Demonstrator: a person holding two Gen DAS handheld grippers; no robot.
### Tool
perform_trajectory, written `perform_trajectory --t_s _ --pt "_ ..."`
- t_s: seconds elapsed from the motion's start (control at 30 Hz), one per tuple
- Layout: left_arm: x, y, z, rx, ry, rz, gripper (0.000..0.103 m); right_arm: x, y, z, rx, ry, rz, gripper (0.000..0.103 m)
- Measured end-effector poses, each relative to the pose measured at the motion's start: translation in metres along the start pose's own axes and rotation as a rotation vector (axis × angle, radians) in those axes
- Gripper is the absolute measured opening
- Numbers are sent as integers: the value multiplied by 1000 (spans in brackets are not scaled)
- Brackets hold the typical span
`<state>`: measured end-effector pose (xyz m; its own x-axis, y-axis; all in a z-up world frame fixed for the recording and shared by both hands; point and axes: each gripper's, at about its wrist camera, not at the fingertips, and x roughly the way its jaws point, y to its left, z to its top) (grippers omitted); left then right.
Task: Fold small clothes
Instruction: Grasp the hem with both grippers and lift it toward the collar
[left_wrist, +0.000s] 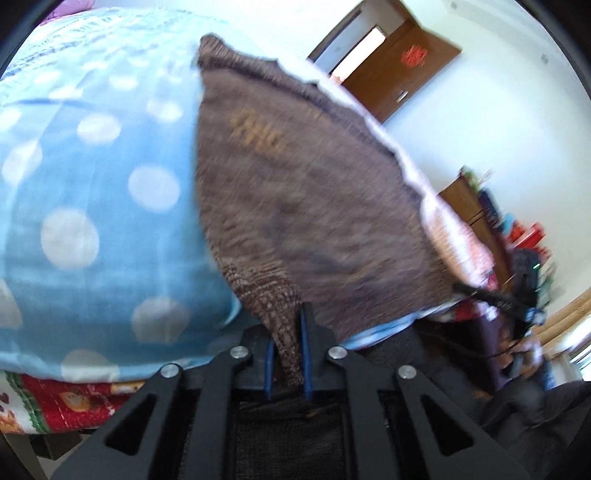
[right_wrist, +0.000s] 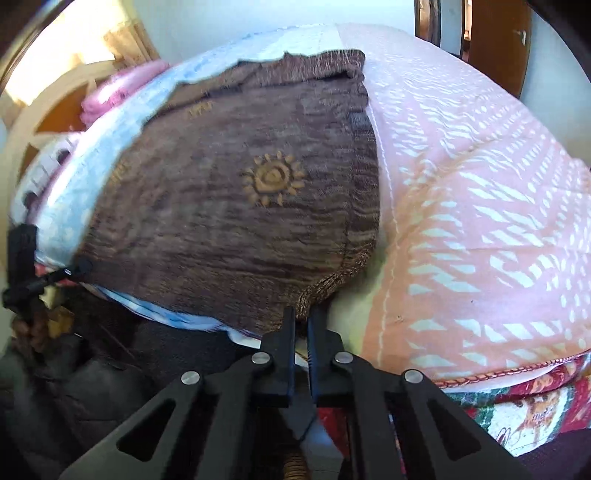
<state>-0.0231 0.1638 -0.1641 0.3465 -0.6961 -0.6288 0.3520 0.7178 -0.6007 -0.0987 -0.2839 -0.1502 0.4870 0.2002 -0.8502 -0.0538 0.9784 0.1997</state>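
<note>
Across the middle of the left wrist view a brown knitted garment (left_wrist: 295, 206) lies spread on a bed, its near corner drawn down to the lower centre of the frame, where the left gripper (left_wrist: 287, 354) has its fingers (left_wrist: 306, 354) clamped together on a ribbed strip of the knit. To the left of the garment a blue blanket with white dots (left_wrist: 92, 206) fills the frame; a red patterned cover (left_wrist: 66, 402) shows beneath it at the lower left. A brown door (left_wrist: 406, 70) stands at the upper right.

Lower centre in the right wrist view, the right gripper (right_wrist: 301, 332) has its fingers (right_wrist: 289, 347) pressed on the hem corner of the same garment (right_wrist: 229, 229), which spreads up and left from there, with an orange sun motif (right_wrist: 274, 179) near its middle. A pink quilt with white marks (right_wrist: 480, 206) lies just beside the garment on the right. The other gripper shows small at the left edge, at the garment's far corner.
</note>
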Motion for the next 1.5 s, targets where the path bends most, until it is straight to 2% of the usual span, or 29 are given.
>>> perform_trajectory --t_s 0.07,0.2,0.27,0.43,0.5,0.57,0.7,0.8,0.87,0.93,1.0,1.1,1.2,1.23,1.27,1.33,1.4,1.5 --pt "-9 -3 12 -12 -35 -34 10 -9 -3 6 23 -28 54 5" --pt "-16 -8 44 -5 -69 -18 7 -30 -8 37 59 -108 151 5" --pt "-17 -8 64 -4 -88 -13 7 -35 -10 58 66 -143 167 5" --pt "-7 -6 119 -1 -136 69 7 -28 -19 117 108 -207 189 5" --pt "-3 -3 136 3 -158 122 7 -15 -20 141 118 -222 160 5" --pt "-1 -5 148 44 -167 182 4 -2 -25 155 140 -230 143 5" --pt "-8 -17 145 212 -108 139 6 33 -39 179 206 -217 125 5" --pt "-16 -29 127 374 -45 126 30 55 -41 186 198 -183 86 5" --pt "-11 -33 112 438 28 80 59 67 -38 187 183 -157 71 5" --pt "2 -36 99 484 107 52 62 72 -37 186 180 -146 76 5" --pt "23 -41 86 554 179 105 62 75 -36 184 176 -147 76 5" --pt "49 -43 68 629 245 167 60 76 -35 181 169 -149 67 5" --pt "57 -49 57 693 181 194 60 77 -34 177 169 -143 60 5" --pt "58 -51 54 701 172 195 53 78 -34 176 171 -140 61 5" --pt "59 -52 51 698 174 185 40 79 -35 174 173 -137 64 5" --pt "59 -55 47 681 181 152 22 81 -37 172 183 -132 67 5" --pt "55 -54 46 666 164 152 19 82 -38 170 196 -134 77 5" --pt "49 -51 51 590 132 133 11 81 -38 169 199 -135 78 5"
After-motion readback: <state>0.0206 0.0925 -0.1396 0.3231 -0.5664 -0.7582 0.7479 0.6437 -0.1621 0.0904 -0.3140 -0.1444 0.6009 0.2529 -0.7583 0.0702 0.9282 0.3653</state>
